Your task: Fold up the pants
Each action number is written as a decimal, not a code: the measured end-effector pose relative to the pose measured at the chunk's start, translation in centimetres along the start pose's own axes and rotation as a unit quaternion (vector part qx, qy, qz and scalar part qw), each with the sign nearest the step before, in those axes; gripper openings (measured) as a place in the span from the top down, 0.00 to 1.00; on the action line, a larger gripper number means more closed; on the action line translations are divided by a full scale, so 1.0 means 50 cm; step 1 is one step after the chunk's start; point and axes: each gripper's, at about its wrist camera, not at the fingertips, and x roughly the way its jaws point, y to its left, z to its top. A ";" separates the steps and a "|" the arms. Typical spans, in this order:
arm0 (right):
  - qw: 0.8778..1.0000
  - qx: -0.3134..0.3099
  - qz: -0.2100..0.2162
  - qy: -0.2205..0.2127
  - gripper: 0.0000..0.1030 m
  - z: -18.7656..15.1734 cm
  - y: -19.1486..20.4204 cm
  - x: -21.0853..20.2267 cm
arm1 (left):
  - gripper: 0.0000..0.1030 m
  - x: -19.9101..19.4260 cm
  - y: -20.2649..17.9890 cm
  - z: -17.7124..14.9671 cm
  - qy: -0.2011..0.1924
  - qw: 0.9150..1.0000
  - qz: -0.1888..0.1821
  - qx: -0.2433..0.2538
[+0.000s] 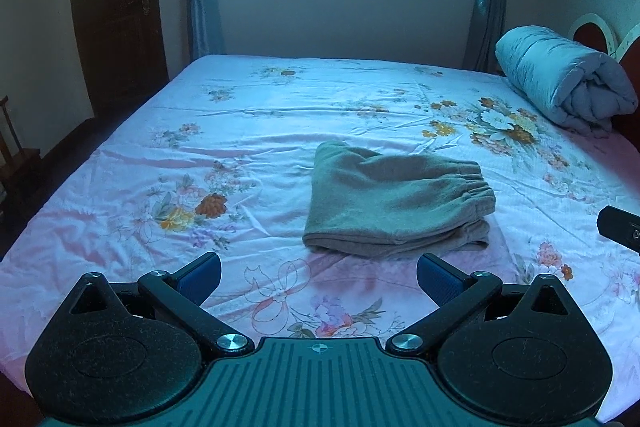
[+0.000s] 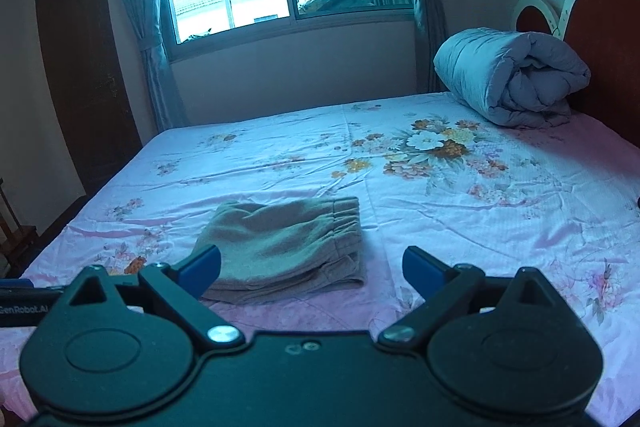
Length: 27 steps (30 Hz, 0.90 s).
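Left wrist view: the pants (image 1: 394,205) are seen lying folded into a compact stack on the bed (image 1: 240,131), near its middle, with the elastic waistband on the right side and the folded edges toward the camera. The left hand-held gripper (image 1: 319,277) is held above the sheet just short of the stack, its jaws spread wide and nothing between them. A rolled quilt (image 1: 560,83) is seen well apart at the headboard end. A dark part at the right edge is judged to belong to the other gripper.

Right wrist view: the pants (image 2: 288,247) are shown ahead and left of centre, several layers visible at the near edge. The right hand-held gripper (image 2: 311,273) is likewise wide open and empty, its left finger overlapping the stack's near corner in the picture; contact cannot be told.

The cloth is judged to be soft, fleecy, light and limp, with little slip against the pads. The fold looks essentially complete. If the stack were to be moved, all layers at the near folded edge would best be pinched together, since a single layer would let the stack unfold.
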 end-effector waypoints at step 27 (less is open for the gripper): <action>1.000 -0.011 0.010 0.000 0.10 -0.002 0.010 0.011 | 0.00 -0.005 -0.006 0.003 -0.019 1.000 -0.015 0.006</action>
